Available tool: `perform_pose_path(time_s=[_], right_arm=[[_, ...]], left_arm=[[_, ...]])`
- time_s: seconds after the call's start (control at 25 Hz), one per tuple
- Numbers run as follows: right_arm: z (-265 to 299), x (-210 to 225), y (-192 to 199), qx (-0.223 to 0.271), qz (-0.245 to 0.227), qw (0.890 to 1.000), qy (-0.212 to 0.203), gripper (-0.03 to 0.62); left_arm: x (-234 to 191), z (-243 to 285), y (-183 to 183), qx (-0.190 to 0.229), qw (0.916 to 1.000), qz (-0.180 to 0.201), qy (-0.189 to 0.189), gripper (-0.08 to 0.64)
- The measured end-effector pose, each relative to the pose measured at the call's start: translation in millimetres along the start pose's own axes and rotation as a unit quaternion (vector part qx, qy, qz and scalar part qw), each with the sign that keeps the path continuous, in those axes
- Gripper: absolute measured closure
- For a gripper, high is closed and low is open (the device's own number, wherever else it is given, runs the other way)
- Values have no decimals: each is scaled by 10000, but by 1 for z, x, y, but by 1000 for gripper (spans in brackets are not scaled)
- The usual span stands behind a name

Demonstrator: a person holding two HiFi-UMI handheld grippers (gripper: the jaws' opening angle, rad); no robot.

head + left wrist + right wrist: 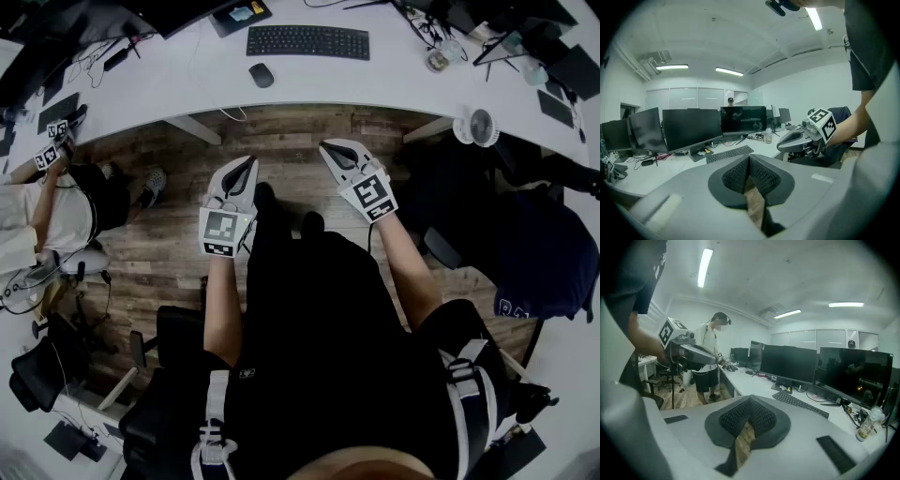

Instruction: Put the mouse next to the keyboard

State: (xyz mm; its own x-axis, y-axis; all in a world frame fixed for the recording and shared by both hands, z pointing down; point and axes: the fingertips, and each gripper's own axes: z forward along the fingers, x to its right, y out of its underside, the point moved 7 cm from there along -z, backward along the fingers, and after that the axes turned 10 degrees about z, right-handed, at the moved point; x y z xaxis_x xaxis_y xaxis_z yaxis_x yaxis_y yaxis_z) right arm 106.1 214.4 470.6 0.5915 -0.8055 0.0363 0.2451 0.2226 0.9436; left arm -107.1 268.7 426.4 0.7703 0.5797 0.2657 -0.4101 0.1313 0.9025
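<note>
Mouse (262,75) rests on desk (375,80) near keyboard (308,41)'s left end.

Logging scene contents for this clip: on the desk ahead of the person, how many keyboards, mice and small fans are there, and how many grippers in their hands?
keyboard: 1
mouse: 1
small fan: 1
grippers: 2 (left gripper, right gripper)
Total: 5

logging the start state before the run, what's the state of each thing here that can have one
left gripper: shut, empty, short of the desk
right gripper: shut, empty, short of the desk
mouse: lying on the desk, untouched, apart from the keyboard
keyboard: flat on the desk, untouched
monitor: screen dark
</note>
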Motion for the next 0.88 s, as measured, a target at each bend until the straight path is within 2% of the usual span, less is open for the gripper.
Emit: perform_pose_path(time_s=[0.2,0.44,0.68,0.88], right_arm=[[-2,-8,1,-31,-96,9999,-56,592],[-5,-13,2,-41,-80,9999,-75,591],[-12,-19,-2,169,115,9997,-130,591],[-13,-20,1,90,20,9999,-76,591]], left_arm=[[3,-8,3,-53,10000,-22,10,558],[5,-14,0,-41,10000,-7,-3,558],[8,-18,0,12,10000,-19,-27,558],[13,-20,1,21,10000,-3,-10,558]])
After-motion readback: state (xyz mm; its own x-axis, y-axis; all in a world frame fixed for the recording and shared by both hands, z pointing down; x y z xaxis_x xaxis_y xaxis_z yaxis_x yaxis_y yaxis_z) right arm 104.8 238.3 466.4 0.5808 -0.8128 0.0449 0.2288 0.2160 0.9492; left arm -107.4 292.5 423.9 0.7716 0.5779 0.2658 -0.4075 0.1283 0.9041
